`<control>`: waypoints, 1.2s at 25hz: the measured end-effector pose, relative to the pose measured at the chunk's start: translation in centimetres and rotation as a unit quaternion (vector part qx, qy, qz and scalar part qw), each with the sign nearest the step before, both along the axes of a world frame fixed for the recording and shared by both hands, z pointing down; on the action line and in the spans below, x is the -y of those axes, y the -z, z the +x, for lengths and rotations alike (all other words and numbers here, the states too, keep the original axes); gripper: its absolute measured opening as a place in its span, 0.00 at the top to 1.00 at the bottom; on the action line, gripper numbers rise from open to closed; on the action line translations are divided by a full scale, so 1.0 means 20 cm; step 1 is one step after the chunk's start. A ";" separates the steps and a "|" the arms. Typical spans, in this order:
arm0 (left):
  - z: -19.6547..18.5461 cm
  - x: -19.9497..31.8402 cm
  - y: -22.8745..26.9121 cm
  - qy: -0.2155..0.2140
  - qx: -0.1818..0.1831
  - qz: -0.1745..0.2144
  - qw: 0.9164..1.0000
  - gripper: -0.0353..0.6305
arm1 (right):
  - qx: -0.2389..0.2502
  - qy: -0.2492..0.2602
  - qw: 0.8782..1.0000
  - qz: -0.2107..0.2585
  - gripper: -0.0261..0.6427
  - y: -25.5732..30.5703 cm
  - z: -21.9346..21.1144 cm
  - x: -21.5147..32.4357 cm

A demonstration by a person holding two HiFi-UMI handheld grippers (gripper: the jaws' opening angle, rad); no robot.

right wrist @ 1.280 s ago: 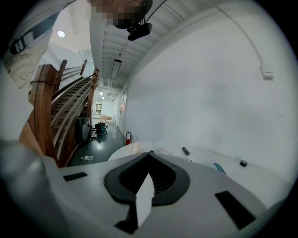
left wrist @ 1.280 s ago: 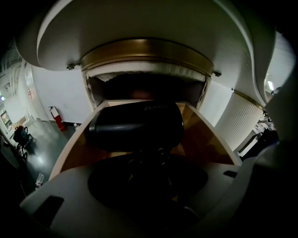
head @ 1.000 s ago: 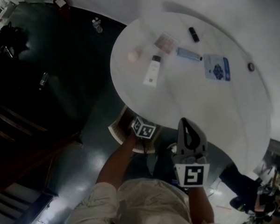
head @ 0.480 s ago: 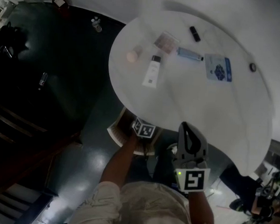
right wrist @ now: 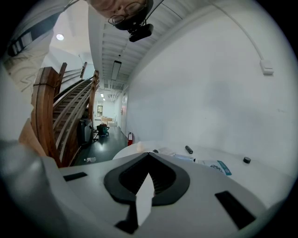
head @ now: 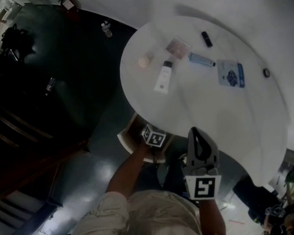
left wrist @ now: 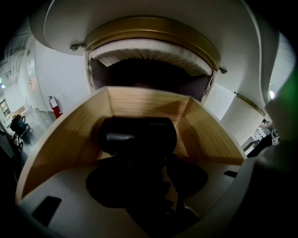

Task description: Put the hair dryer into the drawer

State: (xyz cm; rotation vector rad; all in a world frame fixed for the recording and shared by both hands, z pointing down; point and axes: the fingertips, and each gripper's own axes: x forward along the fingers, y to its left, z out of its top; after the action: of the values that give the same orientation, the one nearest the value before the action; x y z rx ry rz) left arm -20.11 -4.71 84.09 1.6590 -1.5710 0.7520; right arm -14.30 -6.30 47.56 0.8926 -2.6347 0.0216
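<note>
Clamped the black hair dryer [left wrist: 137,135] by its handle in the left gripper [left wrist: 146,186], jaws wide around it, barrel down inside the pulled-out wooden drawer [left wrist: 205,135] under the round white table [head: 211,108]. Held the right gripper [right wrist: 148,155] near the table's edge, jaws together, empty. Risked a knock if released before touching the drawer floor; risked jamming on closing with the handle upright.

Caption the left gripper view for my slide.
Left gripper holding a black hair dryer inside the open wooden drawer under the white table.
</note>
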 end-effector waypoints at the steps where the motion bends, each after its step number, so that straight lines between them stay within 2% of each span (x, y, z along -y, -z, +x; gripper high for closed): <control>1: 0.00 0.00 0.01 0.000 0.000 0.001 1.000 0.58 | -0.001 0.000 1.000 0.000 0.96 0.00 0.00 0.00; 7: 0.01 0.00 0.09 -0.011 0.004 0.014 1.000 0.58 | 0.002 0.007 1.000 0.006 0.96 0.02 0.02 -0.02; 16: 0.02 0.02 0.29 -0.041 0.026 0.058 0.997 0.58 | 0.025 0.015 0.999 0.021 0.96 0.13 0.01 -0.05; 25: 0.01 -0.06 0.52 -0.040 0.016 0.063 0.997 0.58 | 0.041 0.017 0.998 0.035 0.96 0.27 0.04 -0.09; 30: 0.01 -0.14 0.62 -0.023 0.006 0.063 0.998 0.58 | 0.053 0.017 0.998 0.040 0.96 0.33 0.06 -0.10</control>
State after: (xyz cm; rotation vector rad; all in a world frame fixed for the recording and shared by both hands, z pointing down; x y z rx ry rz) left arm -19.86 -1.97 71.64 1.7898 -1.6220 0.6992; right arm -13.18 -4.32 41.02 0.8953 -2.7666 -0.0479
